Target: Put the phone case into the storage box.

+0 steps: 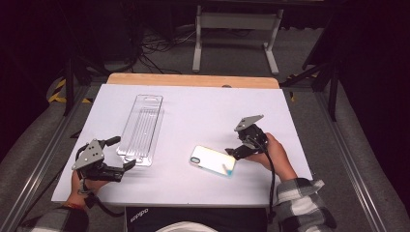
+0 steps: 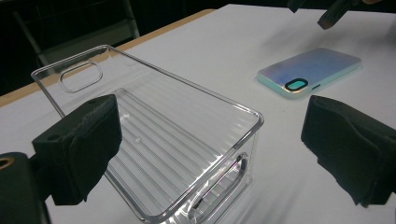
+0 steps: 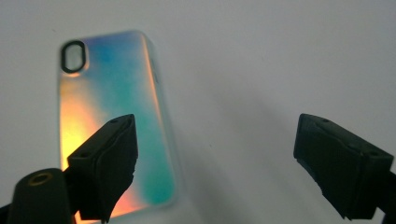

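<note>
readable text in the scene

one piece of lettering shows: pale letters on a black item (image 1: 193, 216) at the bottom edge of the high view, just below the table's near edge. they appear upside down and look like "oppo", though they are small and blurred, so the reading is unsure. nothing else carries legible text, labels or numbers.
</note>
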Available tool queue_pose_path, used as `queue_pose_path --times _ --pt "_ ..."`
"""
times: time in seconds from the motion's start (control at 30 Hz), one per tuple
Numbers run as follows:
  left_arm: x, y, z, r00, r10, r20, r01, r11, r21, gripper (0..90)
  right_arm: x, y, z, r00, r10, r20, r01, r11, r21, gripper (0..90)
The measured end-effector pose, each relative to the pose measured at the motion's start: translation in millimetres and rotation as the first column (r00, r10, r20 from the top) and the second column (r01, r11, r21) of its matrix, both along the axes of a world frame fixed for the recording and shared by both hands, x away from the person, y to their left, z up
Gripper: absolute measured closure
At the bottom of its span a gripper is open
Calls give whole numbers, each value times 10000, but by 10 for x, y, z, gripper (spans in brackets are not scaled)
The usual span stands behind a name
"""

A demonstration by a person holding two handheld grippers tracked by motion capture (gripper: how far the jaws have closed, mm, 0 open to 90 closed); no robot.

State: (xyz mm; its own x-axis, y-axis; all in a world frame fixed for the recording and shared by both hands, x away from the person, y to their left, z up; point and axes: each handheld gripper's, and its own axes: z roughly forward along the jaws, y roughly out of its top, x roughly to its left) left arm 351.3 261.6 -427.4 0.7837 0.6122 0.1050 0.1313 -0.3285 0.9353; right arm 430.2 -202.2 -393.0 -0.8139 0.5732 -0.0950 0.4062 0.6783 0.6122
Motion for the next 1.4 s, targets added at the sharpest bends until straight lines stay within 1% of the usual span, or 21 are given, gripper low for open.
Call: queue_pose_path --times 0.1,0.17,0.2,0.23,0.3,0.33,0.37,0.43,0.53,0.63,0.7,0.8,0.83,0.87,0.93,0.97,1.0,1.1,1.23,1.37,1.4 --pt "-2 -5 1 10000 -9 -20 9 10000 33 58 0 223 26 9981 609 -76 -611 9976 -315 116" --pt "-3 -4 -1 10000 -11 -1 11 10000 56 57 23 378 9 9937 1030 -446 -1040 9944 -199 116" --pt "-3 -4 -1 10000 -11 -1 11 10000 56 57 23 378 9 9937 1030 -446 -1040 9944 -199 116" --pt "-3 -3 -4 10000 -14 0 14 10000 38 57 35 458 -9 9911 1199 -581 -1216 9922 -263 112" --pt "-1 -1 -9 10000 -29 -30 30 10000 49 57 65 649 -79 9845 1441 -995 -1510 9864 -653 110" --pt "-1 0 -11 10000 -29 -32 29 10000 43 57 77 696 -102 9813 1537 -1162 -1630 9837 -759 104" --pt "0 1 -13 10000 -51 -44 51 10000 42 57 87 742 -125 9787 1580 -1314 -1700 9817 -855 101" --pt "1 -4 -22 10000 -61 -60 61 10000 27 57 112 874 -195 9689 1673 -1821 -1881 9766 -1037 87" --pt "6 -12 -25 9999 -112 -56 113 9999 104 58 140 977 -241 9662 1619 -2008 -1882 9748 -1194 66" --pt "5 -23 -26 9999 -152 -65 154 9997 177 57 167 1078 -282 9635 1629 -2125 -1964 9694 -1472 62" --pt "4 -27 -28 9998 -184 -92 186 9996 197 58 166 1096 -289 9629 1585 -2182 -1947 9684 -1557 62" --pt "12 -30 -33 9998 -194 -61 195 9995 232 58 185 1170 -350 9609 1495 -2331 -1996 9573 -2091 68" --pt "10 -33 -35 9996 -246 -138 249 9994 236 58 192 1185 -369 9581 1609 -2369 -2146 9512 -2217 86" --pt "9 -35 -36 9996 -264 -141 267 9994 240 58 191 1202 -385 9550 1658 -2460 -2226 9487 -2247 102" --pt "8 -37 -35 9995 -287 -142 291 9992 270 59 193 1229 -413 9556 1632 -2456 -2218 9465 -2342 96" --pt "7 -36 -32 9994 -301 -153 306 9990 330 59 200 1237 -418 9552 1628 -2470 -2243 9431 -2456 96" --pt "6 -37 -32 9994 -304 -153 309 9990 329 59 212 1251 -439 9570 1571 -2437 -2195 9416 -2552 76" --pt "8 -41 -38 9994 -299 -146 303 9992 269 59 235 1244 -444 9539 1583 -2551 -2214 9448 -2416 77" --pt "14 -47 -38 9993 -345 -166 351 9986 396 59 249 1232 -444 9544 1571 -2539 -2182 9474 -2340 92" --pt "11 -51 -37 9990 -393 -205 402 9982 439 60 242 1229 -436 9552 1568 -2510 -2172 9475 -2347 123" --pt "12 -52 -38 9990 -391 -223 401 9982 439 60 236 1224 -427 9552 1602 -2488 -2192 9479 -2311 159"
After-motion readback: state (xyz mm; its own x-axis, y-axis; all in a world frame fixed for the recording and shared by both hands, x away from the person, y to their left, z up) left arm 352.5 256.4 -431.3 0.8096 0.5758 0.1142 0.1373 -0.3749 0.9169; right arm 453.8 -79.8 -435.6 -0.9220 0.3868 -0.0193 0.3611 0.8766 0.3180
